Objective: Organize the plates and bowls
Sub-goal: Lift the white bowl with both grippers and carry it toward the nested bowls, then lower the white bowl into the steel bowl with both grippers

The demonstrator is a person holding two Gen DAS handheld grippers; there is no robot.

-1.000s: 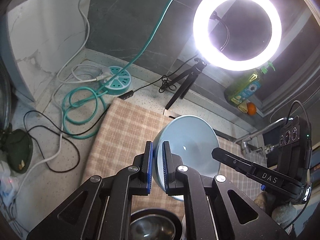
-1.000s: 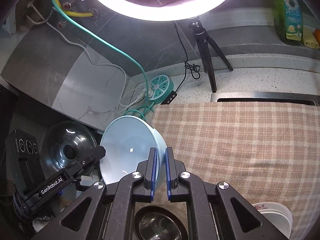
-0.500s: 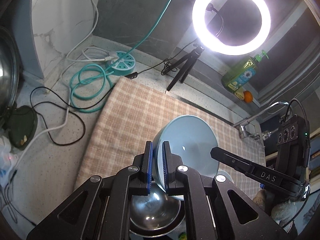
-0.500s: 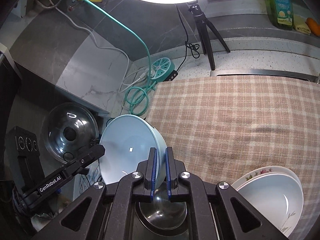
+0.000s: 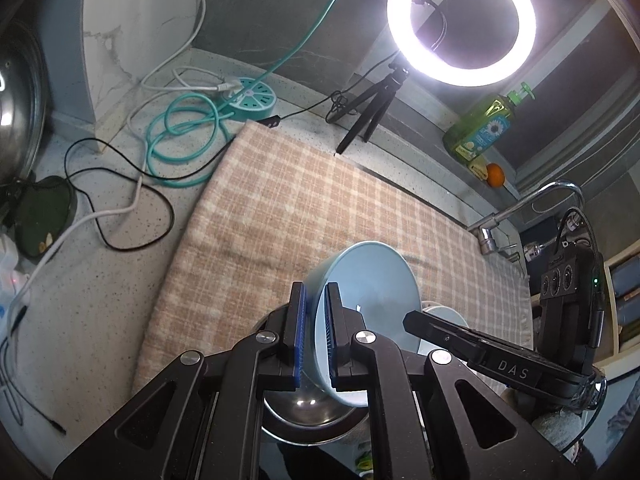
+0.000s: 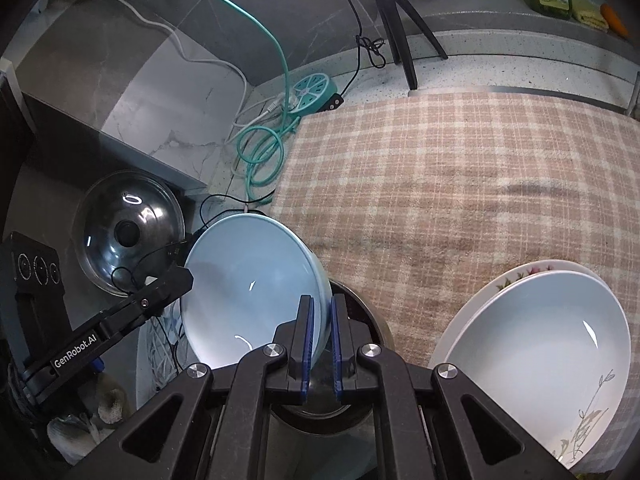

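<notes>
Light blue bowl [image 6: 248,280]: glazed ceramic look, glossy, smooth, sharp highlights. Steel bowl [image 5: 308,412] under it: polished metal, mirror-like. White plates [image 6: 536,344]: glossy glaze, printed floral pattern on top one. Checked cloth [image 5: 312,208]: woven fabric, matt, slightly fuzzy, beige/white plaid. Desk [image 5: 92,292]: speckled stone-look surface, dull sheen. Wall panels: marbled grey stone look, smooth, semi-gloss. Pot lid [image 6: 128,236]: shiny glass or metal, cannot tell which, with black matt knob. Left gripper [image 5: 315,336] and right gripper [image 6: 321,344]: matt black plastic bodies, silver metal screws, jaws lined with ribbed blue rubbery pads. Faucet [image 5: 532,208]: chromed metal. Soap bottle [image 5: 480,128]: clear green plastic.
</notes>
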